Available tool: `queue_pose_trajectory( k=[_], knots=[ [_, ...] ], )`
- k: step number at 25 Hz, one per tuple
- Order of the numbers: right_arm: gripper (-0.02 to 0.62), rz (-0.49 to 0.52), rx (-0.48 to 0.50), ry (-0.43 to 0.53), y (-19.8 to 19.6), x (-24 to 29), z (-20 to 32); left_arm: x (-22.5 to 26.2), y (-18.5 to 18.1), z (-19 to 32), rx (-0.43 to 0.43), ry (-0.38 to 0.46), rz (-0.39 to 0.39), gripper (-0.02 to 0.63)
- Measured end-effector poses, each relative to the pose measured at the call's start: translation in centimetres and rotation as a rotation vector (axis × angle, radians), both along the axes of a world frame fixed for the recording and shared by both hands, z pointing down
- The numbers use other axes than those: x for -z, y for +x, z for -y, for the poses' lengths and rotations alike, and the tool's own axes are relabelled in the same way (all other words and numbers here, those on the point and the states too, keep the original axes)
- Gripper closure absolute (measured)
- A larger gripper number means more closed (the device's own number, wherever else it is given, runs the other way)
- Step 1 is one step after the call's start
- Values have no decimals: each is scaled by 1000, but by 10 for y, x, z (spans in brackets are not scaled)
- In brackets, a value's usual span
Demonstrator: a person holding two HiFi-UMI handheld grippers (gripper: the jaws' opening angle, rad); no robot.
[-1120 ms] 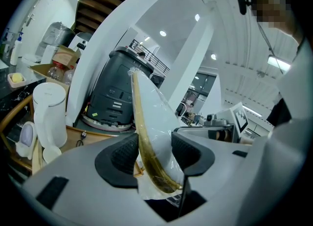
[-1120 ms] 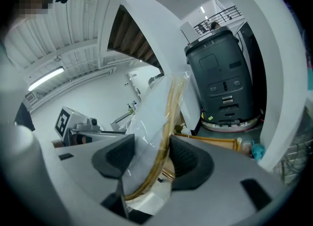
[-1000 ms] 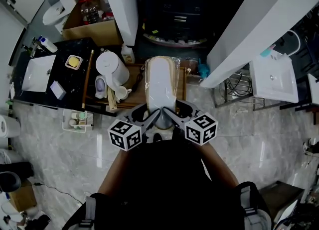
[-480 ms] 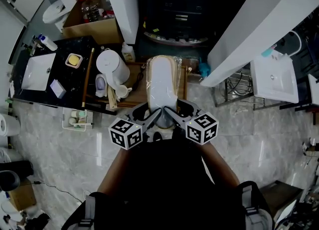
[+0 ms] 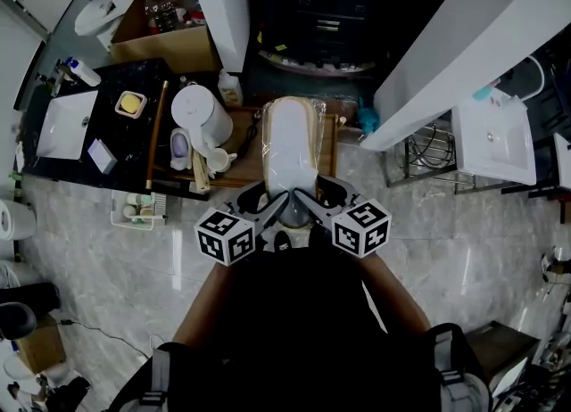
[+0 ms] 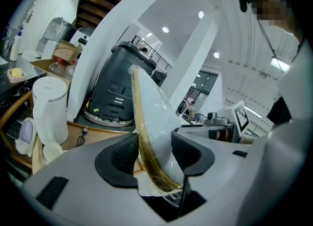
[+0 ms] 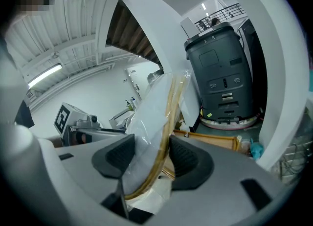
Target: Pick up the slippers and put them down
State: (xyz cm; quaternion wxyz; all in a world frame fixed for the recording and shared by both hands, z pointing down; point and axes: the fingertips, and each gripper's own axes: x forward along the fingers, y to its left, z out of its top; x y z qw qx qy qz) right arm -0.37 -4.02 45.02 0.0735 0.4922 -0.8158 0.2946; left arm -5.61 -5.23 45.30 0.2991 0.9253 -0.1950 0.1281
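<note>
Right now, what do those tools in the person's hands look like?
The left hand-held gripper and right hand-held gripper are smooth grey shells, each with two black textured pads and a cube of black-and-white square markers. The person wears a black top.

The left gripper [image 6: 154, 154] pinches the plastic-wrapped slippers [image 6: 152, 107], which stand on edge between both pads. A white kettle [image 6: 49, 108] stands near the left edge of the wooden table [image 6: 98, 132].
</note>
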Motion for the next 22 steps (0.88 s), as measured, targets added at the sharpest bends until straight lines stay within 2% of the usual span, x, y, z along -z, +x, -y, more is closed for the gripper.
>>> queue_pose_trajectory(
  k=[12,22],
  knots=[
    [370,0,34,-87,4,-36,8,-39,4,8,-14,-92,51,393],
    [369,3,52,-185,25,-86,18,-87,26,18,-55,-160,163,393]
  ],
)
